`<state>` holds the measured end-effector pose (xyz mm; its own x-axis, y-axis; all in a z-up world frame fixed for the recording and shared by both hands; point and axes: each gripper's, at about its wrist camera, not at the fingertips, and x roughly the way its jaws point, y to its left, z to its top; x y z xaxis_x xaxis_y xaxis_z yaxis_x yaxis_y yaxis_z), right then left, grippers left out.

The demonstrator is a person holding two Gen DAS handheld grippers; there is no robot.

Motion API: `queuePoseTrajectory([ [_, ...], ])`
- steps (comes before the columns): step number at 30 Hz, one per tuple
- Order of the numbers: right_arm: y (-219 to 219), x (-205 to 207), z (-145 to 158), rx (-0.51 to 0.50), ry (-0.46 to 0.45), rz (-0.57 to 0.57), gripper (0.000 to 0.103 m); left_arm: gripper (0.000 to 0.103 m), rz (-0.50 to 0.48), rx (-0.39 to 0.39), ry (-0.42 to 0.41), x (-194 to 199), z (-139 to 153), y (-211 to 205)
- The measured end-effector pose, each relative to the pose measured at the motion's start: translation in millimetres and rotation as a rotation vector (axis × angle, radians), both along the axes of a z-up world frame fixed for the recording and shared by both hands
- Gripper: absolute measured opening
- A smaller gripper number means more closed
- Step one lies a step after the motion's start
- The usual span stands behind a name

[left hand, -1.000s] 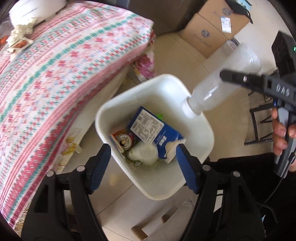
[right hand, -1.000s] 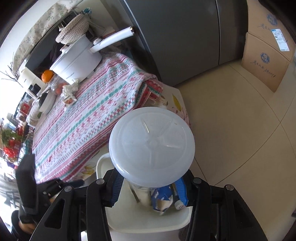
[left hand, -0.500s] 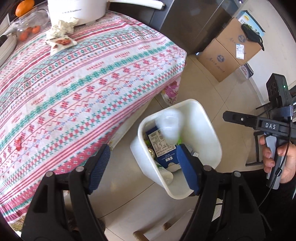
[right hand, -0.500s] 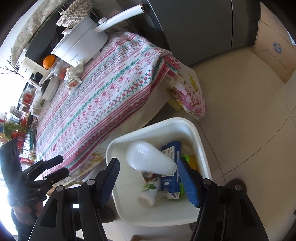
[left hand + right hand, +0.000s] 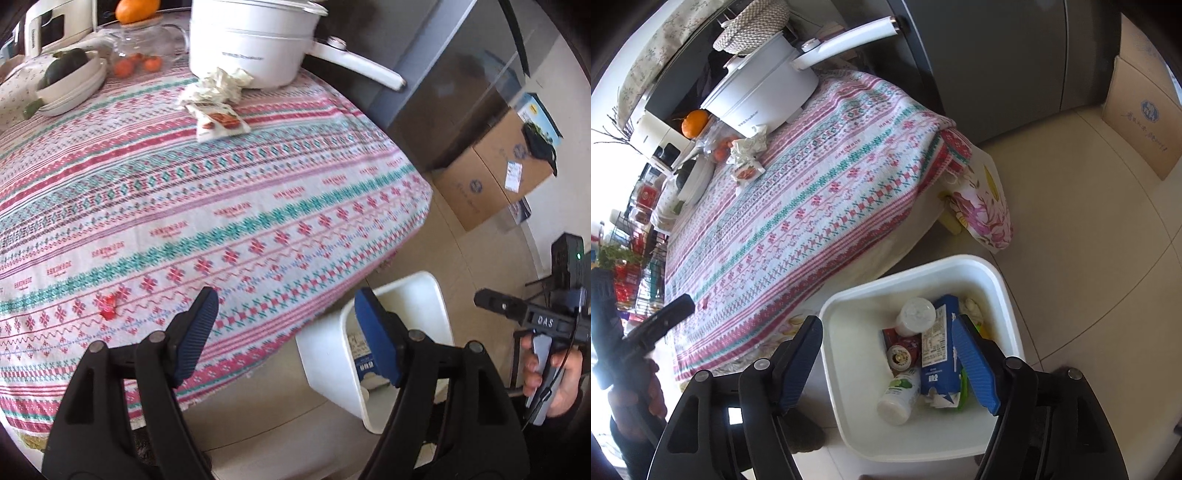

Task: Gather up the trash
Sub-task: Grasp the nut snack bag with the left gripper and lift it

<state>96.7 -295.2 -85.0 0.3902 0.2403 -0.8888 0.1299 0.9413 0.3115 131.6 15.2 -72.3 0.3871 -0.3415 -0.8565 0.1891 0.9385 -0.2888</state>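
Right wrist view, right gripper (image 5: pixel 888 363) fingers opening, empty — clear bottle (image 5: pixel 915 316) below in white bin (image 5: pixel 999 284).

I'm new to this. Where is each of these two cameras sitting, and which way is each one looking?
Left wrist: on the left tool, looking down over the tablecloth; its fingers and the person's other hand show.
Right wrist: on the right tool, whose jaws are opening, looking down into the white bin; nothing is between its fingers.
Shared: tablecloth, bin, white pot.
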Motion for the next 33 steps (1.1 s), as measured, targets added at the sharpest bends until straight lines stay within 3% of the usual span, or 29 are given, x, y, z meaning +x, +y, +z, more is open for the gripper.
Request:
queuePoseTrajectory([
  [12, 51.2, 50.8, 17.8, -0.031, -0.033, 0.072, 0.077, 0.073, 0.318, -0.181, -0.08, 105.2, -36.0, 47.6],
  [15, 61.2, 62.8, 18.0, -0.027, -0.036, 0.081, 0.077, 0.067, 0.329, -0.187, -0.094, 132.1, -43.0, 45.5],
  [21, 68.6, 78.3, 8.5, -0.031, -0.009, 0.086, 0.077, 0.065, 0.318, -0.171, -0.106, 171.7, -61.0, 36.7],
  [26, 70.7, 86.3, 0.5, -0.037, 0.01, 0.086, 0.077, 0.052, 0.368, -0.242, -0.076, 187.1, -82.4, 44.2],
  [28, 70.3, 87.8, -3.1, -0.036, 0.019, 0.082, 0.077, 0.034, 0.388, -0.275, -0.057, 189.5, -90.2, 49.3],
  [30, 68.9, 87.0, -6.4, -0.04, 0.027, 0.077, 0.077, 0.026, 0.399, -0.298, -0.063, 188.1, -92.0, 53.5],
  [33, 67.4, 84.5, -10.1, -0.047, 0.038, 0.074, 0.077, 0.022, 0.377, -0.287, -0.075, 183.0, -84.6, 55.0],
])
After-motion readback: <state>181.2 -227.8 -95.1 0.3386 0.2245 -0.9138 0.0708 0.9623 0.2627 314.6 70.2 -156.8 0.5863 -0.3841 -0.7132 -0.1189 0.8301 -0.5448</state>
